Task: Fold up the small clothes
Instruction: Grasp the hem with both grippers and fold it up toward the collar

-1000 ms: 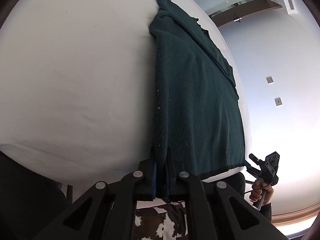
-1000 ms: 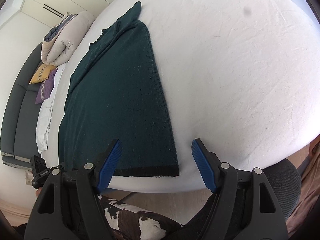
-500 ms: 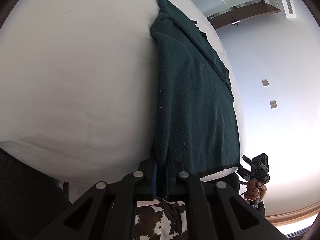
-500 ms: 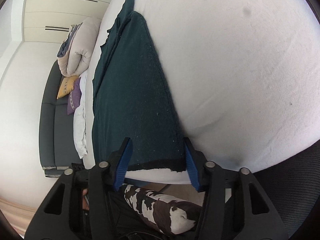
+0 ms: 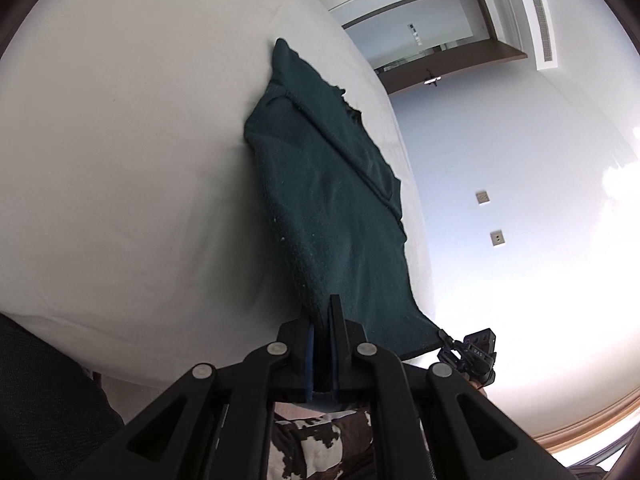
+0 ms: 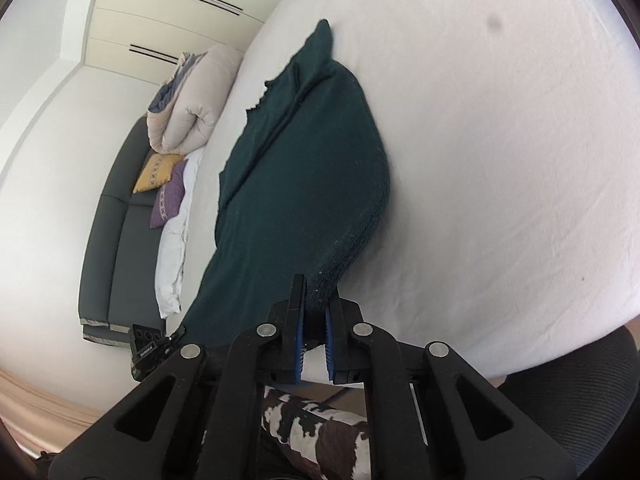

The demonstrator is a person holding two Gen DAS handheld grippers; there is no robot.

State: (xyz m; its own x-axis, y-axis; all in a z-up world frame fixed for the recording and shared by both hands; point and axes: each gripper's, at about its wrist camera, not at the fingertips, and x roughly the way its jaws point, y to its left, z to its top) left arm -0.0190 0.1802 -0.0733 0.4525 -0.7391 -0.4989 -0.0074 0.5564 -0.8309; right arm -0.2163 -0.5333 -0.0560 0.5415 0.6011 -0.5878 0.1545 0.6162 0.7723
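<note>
A dark green knitted garment (image 5: 336, 208) lies lengthwise on the white bed (image 5: 120, 160), its near hem lifted off the sheet. My left gripper (image 5: 322, 320) is shut on the garment's near left corner. My right gripper (image 6: 314, 308) is shut on the near right corner of the garment (image 6: 304, 176), which bulges up from the bed (image 6: 500, 160) between the two grips. The right gripper also shows in the left wrist view (image 5: 470, 354), at the hem's far corner. The left gripper also shows in the right wrist view (image 6: 150, 346).
A dark sofa (image 6: 116, 216) with yellow and purple cushions and a rolled duvet (image 6: 192, 100) stands left of the bed. A black chair (image 6: 580, 412) is at the bed's near edge. A wall with sockets (image 5: 496, 236) is to the right.
My right gripper moved in over the near right corner and shut on it. Both grippers have lifted the hem, so the garment now bulges off the bed.
</note>
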